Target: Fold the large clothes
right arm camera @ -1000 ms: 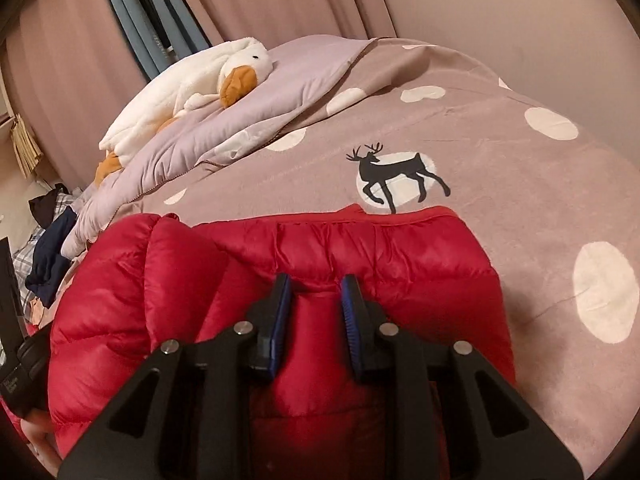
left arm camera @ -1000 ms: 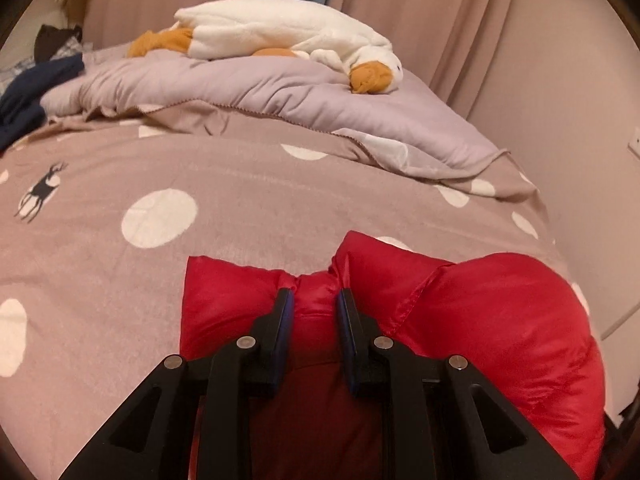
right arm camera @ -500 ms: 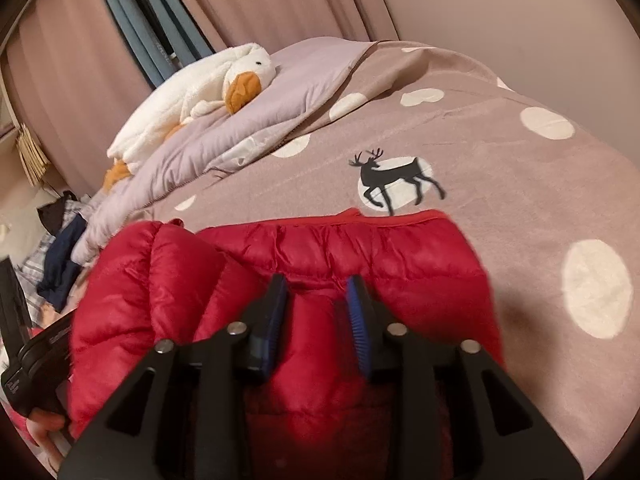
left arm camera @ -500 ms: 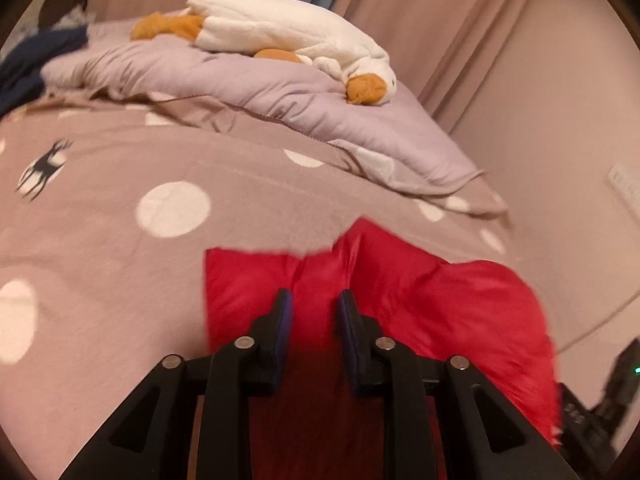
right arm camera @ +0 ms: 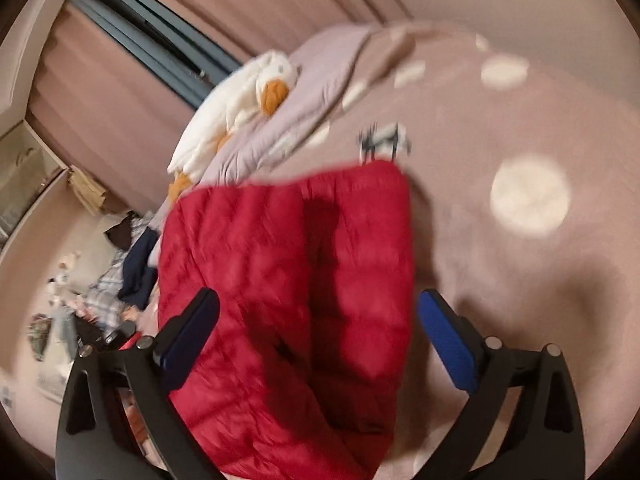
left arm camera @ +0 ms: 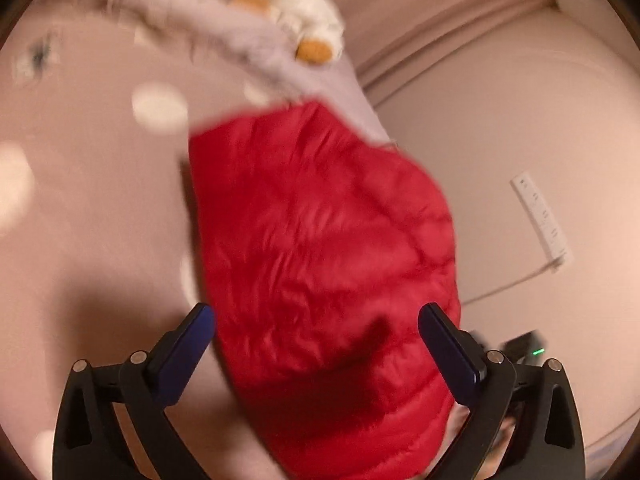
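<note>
Left gripper (left arm camera: 316, 328) fingers spread wide, holding nothing, above red puffer jacket (left arm camera: 324, 232) on bed (left arm camera: 92, 200). Right gripper (right arm camera: 318, 316) likewise spread wide, empty, over jacket.

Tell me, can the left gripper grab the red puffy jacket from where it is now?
Probably yes. The left gripper is wide open and the red puffy jacket lies right between and beyond its fingers, on the spotted bed cover. Nothing covers the jacket, though the picture is blurry.
</note>
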The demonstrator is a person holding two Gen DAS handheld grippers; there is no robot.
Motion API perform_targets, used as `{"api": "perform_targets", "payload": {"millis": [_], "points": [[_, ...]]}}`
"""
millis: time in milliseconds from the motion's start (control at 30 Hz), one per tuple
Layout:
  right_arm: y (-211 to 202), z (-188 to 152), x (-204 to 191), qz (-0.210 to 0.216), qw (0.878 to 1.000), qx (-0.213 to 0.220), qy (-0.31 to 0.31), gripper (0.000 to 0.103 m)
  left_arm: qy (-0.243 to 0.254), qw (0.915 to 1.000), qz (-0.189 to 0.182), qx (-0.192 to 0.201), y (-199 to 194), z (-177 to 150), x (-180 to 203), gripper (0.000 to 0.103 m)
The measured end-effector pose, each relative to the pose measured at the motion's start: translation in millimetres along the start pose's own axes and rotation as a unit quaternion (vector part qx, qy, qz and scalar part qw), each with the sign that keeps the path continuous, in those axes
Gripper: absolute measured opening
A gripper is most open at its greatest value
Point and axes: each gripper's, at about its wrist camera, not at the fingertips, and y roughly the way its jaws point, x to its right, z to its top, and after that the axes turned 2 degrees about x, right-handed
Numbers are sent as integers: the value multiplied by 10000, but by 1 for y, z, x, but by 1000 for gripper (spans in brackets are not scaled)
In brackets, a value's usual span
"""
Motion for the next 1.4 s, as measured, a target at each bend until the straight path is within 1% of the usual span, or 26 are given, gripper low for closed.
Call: {"api": "perform_targets", "payload": {"millis": [33,67,100,133,167,200,267,300,333,400,433,467,500,567,633,700,733,800,867,967,1000,1100,1167,1233,1300,1400], "points": [[15,-7,6,168,9994,-289,119,100,-242,9995,-46,-195,16,-1,-10,100],[28,-13,9,339,9978,-528,208,102,-404,9982,-191,-389,29,-2,-17,100],[42,-19,13,605,9942,-812,348,103,-558,9948,-541,-656,48,-4,-24,100],[56,-26,16,895,9898,-995,490,103,-508,9941,-677,-682,54,-4,-24,100],[64,-31,12,942,9904,-927,406,103,-274,9956,-703,-564,57,-2,-18,100],[67,-33,4,885,9926,-807,177,103,-91,9959,-728,-521,60,-1,-12,100],[79,-35,-8,1040,9911,-832,-49,102,52,9962,-680,-533,71,1,-5,99],[83,-35,-8,1087,9908,-810,-31,92,45,9965,-684,-487,72,1,-5,93],[85,-35,-7,1183,9903,-728,32,75,12,9966,-719,-395,72,2,-4,85],[85,-38,4,1584,9853,-542,347,56,-61,9965,-766,-337,70,3,-5,77],[83,-41,10,1814,9805,-445,606,52,-14,9966,-758,-335,67,4,-2,73],[81,-44,11,1901,9786,-401,684,50,84,9971,-701,-297,64,4,3,72],[78,-45,8,1929,9783,-392,651,48,233,9978,-576,-222,57,3,11,72],[67,-47,-15,1928,9801,-356,318,46,637,9974,-329,-19,38,0,35,72],[57,-43,-35,1948,9803,-294,158,46,769,9964,-328,156,17,1,54,72],[49,-34,-62,2088,9777,-225,-1,46,799,9954,-429,296,-3,5,69,72],[40,-31,-75,2160,9762,-157,-113,46,899,9937,-489,446,-20,6,82,72],[25,-23,-106,2329,9718,2,-365,46,1080,9901,-554,708,-47,6,103,72],[3,-20,-140,2525,9657,172,-582,46,1281,9851,-580,988,-85,4,131,72],[-29,-16,-189,2786,9554,371,-904,46,1429,9801,-589,1249,-135,-2,164,72],[-33,-16,-200,2836,9532,417,-961,46,1495,9780,-590,1332,-148,-4,170,72],[-61,-23,-241,3075,9417,582,-1235,47,1774,9671,-615,1715,-195,-19,198,72],[-77,-30,-265,3254,9332,649,-1378,48,1835,9629,-614,1881,-220,-26,211,72],[-85,-36,-285,3350,9279,680,-1490,48,1909,9590,-583,2012,-240,-35,221,72],[-94,-47,-308,3393,9237,705,-1633,48,1939,9567,-564,2097,-255,-42,227,72],[-104,-58,-327,3426,9213,696,-1705,49,1919,9557,-529,2169,-270,-50,232,72]]}}
